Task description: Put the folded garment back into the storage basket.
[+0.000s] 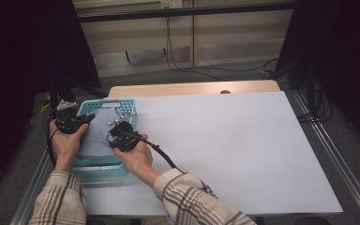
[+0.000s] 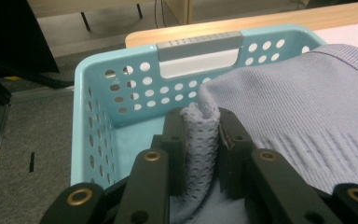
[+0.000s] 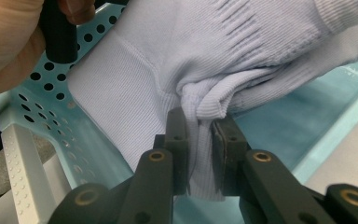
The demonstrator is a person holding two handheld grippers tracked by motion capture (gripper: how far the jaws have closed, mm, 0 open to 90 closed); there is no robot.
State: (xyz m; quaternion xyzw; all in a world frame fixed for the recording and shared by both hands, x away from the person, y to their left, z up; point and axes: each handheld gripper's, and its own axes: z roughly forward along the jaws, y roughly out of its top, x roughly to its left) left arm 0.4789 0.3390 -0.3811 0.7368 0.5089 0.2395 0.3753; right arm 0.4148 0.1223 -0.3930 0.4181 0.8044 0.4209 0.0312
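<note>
One lilac garment (image 1: pixel 98 131) lies over one teal basket (image 1: pixel 127 107) at nine o'clock on the table; left gripper (image 2: pixel 202 135) and right gripper (image 3: pixel 200 140) each pinch its fabric.

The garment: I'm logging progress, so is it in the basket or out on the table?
In. The pale lilac knit garment lies over the turquoise basket, bunched, pinched by both grippers.
</note>
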